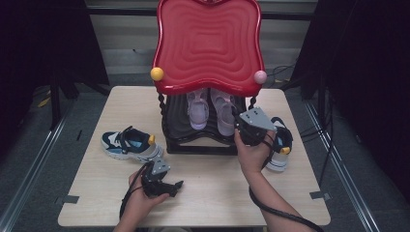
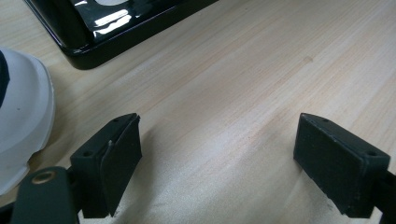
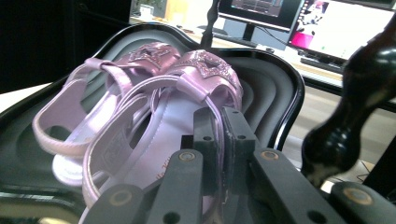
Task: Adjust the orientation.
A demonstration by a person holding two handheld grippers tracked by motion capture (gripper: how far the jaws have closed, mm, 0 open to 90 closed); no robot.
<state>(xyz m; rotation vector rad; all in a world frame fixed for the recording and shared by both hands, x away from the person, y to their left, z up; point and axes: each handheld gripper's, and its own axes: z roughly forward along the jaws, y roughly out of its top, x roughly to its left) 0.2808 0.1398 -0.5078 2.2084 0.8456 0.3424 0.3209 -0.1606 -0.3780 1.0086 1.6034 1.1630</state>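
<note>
A pair of pink sandals lies on the black lower tray point(image 1: 181, 130) of a small rack with a red top tray point(image 1: 208, 43). My right gripper point(image 1: 236, 122) reaches in at the tray's front right. In the right gripper view its jaws point(image 3: 219, 126) are shut on the back strap of the nearer pink sandal point(image 3: 187, 88), with the other sandal point(image 3: 84, 102) beside it. From above, the held sandal point(image 1: 223, 112) lies right of its mate point(image 1: 198, 108). My left gripper point(image 1: 176, 185) rests low over the table's front, open, with bare wood between its jaws point(image 2: 217, 154).
A blue and white sneaker point(image 1: 128, 144) lies left of the rack and a matching one point(image 1: 280, 145) to its right, behind my right hand. Twisted black posts point(image 3: 345, 126) carry the red tray. The wooden table point(image 1: 212, 188) is ringed by dark curtains.
</note>
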